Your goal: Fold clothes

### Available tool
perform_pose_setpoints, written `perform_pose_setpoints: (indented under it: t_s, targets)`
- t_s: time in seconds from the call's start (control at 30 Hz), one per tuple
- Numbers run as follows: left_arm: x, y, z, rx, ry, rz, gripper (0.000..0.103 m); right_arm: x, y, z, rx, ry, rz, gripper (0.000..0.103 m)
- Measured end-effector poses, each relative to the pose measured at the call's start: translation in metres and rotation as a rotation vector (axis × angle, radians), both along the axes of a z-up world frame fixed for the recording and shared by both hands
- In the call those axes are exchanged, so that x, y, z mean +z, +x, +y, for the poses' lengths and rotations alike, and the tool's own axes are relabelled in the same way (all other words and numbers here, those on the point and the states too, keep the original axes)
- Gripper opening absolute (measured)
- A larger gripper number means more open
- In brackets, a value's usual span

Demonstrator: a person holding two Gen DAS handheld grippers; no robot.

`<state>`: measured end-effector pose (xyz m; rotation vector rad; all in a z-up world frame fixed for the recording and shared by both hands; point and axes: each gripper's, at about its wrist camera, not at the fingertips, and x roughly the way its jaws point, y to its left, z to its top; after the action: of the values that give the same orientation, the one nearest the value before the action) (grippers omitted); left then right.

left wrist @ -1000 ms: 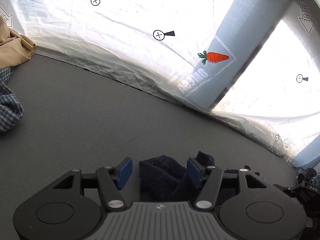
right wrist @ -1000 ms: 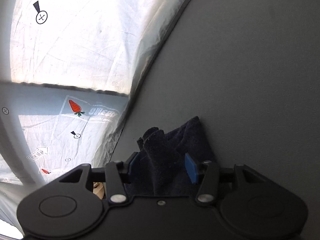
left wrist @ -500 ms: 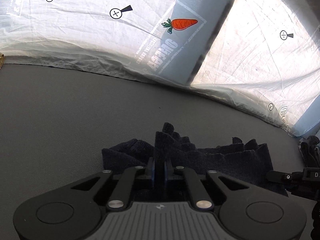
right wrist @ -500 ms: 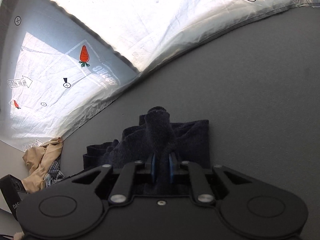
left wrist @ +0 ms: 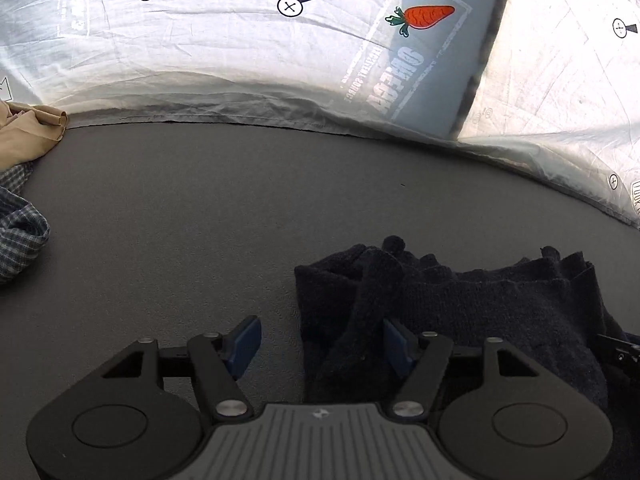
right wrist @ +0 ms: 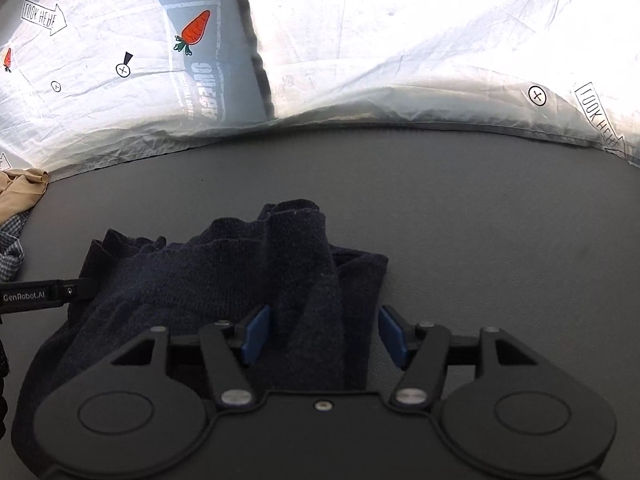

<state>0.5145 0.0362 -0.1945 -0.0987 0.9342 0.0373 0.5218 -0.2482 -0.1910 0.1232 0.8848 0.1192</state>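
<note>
A dark navy knitted garment (left wrist: 480, 304) lies bunched on the grey table (left wrist: 200, 220). My left gripper (left wrist: 322, 346) stands open at its left edge, with a fold of the cloth rising between the blue pads (left wrist: 244, 340). In the right wrist view the same navy garment (right wrist: 224, 276) spreads to the left, and my right gripper (right wrist: 324, 336) is open over its right end, a raised ridge of cloth standing between the fingers. The left gripper's black tip (right wrist: 44, 294) shows at that view's left edge.
A tan garment (left wrist: 24, 136) and a blue checked shirt (left wrist: 18, 232) lie heaped at the table's left side. A white printed sheet (left wrist: 240, 60) with carrot marks hangs behind the table's far edge. Bare grey table (right wrist: 500, 220) stretches to the right.
Both grippers were shut on the navy garment half a second ago; now both stand open and the cloth rests on the table. The views have swung back to level.
</note>
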Motion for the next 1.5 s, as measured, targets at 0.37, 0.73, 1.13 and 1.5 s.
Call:
perform_pose_setpoints:
  t_s: [0.37, 0.73, 1.13, 1.5]
  targets:
    - [-0.017, 0.001, 0.013, 0.037, -0.166, 0.039, 0.073, -0.019, 0.018, -0.034, -0.093, 0.252, 0.114, 0.071]
    - [-0.011, 0.003, 0.021, 0.03, -0.322, 0.025, 0.024, -0.003, 0.012, -0.006, -0.002, 0.16, 0.065, 0.021]
    - [0.091, -0.089, 0.001, -0.077, -0.305, -0.204, 0.019, 0.088, -0.113, 0.014, -0.058, -0.12, -0.207, 0.013]
    - [0.168, -0.176, -0.052, -0.326, -0.413, -0.351, 0.018, 0.172, -0.231, -0.005, -0.315, -0.26, -0.421, 0.012]
